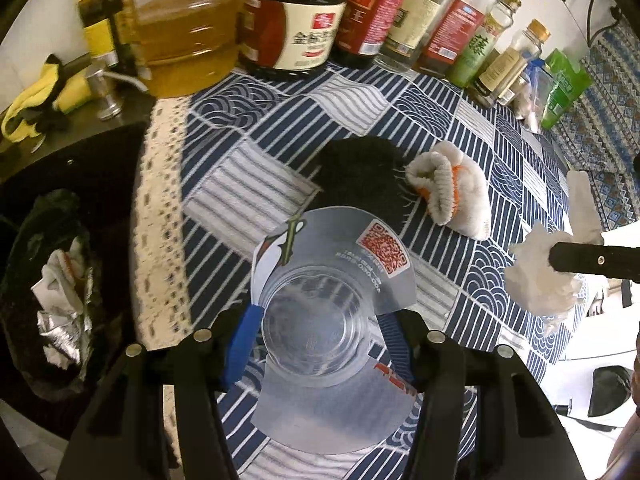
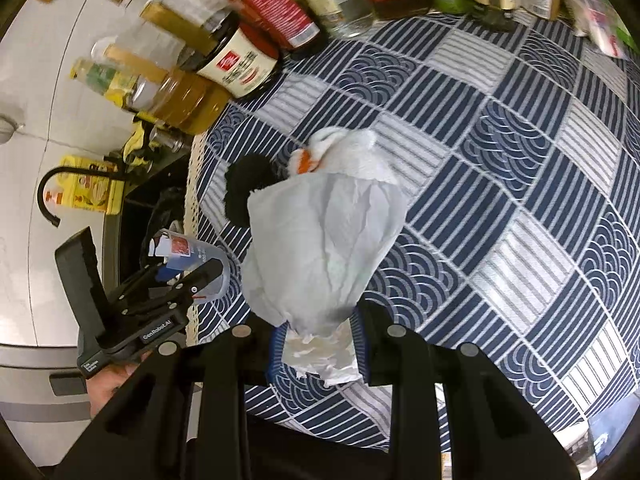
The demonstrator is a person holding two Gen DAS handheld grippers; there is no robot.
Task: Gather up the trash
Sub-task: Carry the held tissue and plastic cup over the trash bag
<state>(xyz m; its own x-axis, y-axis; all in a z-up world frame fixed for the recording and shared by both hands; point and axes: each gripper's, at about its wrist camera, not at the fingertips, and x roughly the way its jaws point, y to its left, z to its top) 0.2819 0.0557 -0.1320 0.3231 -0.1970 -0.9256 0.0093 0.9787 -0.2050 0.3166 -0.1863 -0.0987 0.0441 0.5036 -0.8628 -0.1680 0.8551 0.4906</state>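
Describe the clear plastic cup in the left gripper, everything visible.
The clear plastic cup is see-through and empty, seen from its open mouth down to a ribbed round base. A loose printed label with a red QR square curls off its wall. It hangs above the blue patterned tablecloth, clamped between the left gripper's jaws.

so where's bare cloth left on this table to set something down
The patterned tablecloth is bare across the wide stretch right of the white glove in the right wrist view. Crowded: the bottle row along the back edge, and the middle, where the black cloth lies against the glove.
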